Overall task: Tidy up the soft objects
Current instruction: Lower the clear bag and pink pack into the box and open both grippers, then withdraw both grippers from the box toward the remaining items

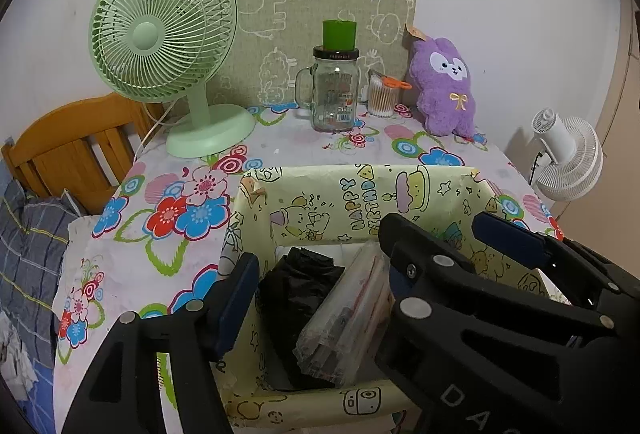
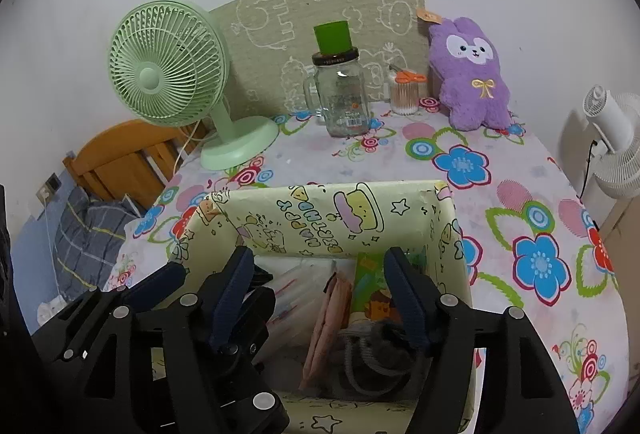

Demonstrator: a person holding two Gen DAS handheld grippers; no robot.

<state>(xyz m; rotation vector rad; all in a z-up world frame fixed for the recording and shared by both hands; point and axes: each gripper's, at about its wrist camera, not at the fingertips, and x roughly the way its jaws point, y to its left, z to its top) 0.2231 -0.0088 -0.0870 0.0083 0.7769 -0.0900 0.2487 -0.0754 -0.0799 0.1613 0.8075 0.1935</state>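
A purple plush toy [image 2: 472, 74] with a white face and a yellow bow sits upright at the far right of the tabletop [image 2: 520, 170], leaning against the wall. Just beside it on its left stands a clear cup of cotton swabs [image 2: 404, 98] with orange scissors [image 2: 410, 76] on top, then a glass mason jar [image 2: 344, 94] with a green cup [image 2: 332, 38] resting on its lid. A green desk fan [image 2: 172, 74] stands at the far left, in front of a patterned mat [image 2: 320, 10] propped on the wall.

Nearer the cameras is a yellow box [image 2: 320, 210] printed with "Happy Birthday". It holds a black plastic bag [image 1: 300, 286], a clear sleeve of flat items [image 1: 352, 314], a pink pouch [image 2: 332, 318], a green printed packet [image 2: 372, 286] and a grey rope-like bundle [image 2: 372, 354].

The left gripper [image 1: 316, 266] hangs over the left part of the box, fingers apart and holding nothing. The right gripper [image 2: 320, 274] hangs over the right part, its fingers spread wide and empty too.

A wooden headboard [image 1: 80, 142] and a white fan [image 2: 616, 138] flank the tabletop.
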